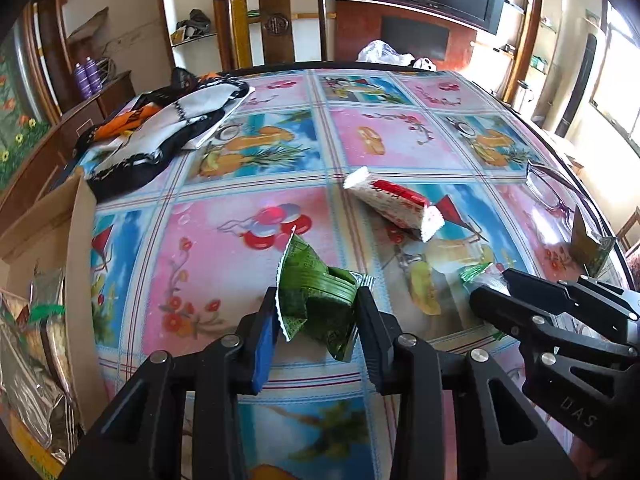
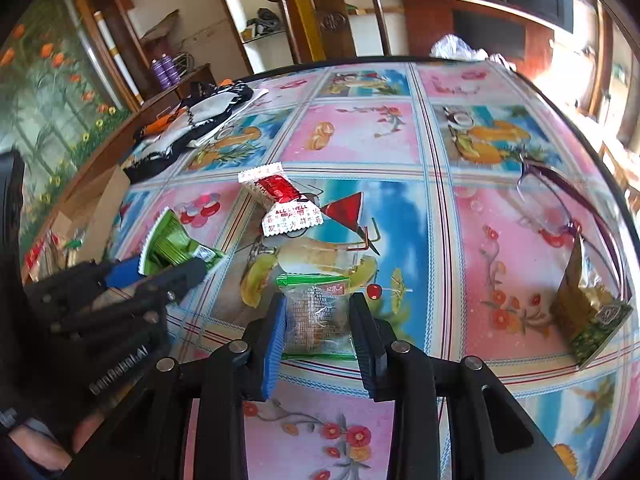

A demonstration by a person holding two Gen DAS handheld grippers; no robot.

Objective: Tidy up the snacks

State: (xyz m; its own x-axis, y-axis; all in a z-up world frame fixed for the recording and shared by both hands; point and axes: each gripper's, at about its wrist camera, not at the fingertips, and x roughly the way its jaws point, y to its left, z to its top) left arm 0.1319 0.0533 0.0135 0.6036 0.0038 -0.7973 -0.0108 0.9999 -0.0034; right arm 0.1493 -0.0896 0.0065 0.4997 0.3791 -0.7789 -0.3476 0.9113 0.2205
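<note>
Four snack packets are showing. The left gripper (image 1: 316, 312), reaching level over the table (image 1: 248, 280), is clamping the green packet (image 1: 316, 280), its long axis running left-far to right-near. The right gripper (image 2: 318, 320) is pinching the clear packet (image 2: 316, 312), lengthwise away. Red-white packet (image 2: 280, 204) is lying farther off, gold packet (image 2: 588, 304) standing right, cardboard box (image 1: 60, 264) sitting left.
</note>
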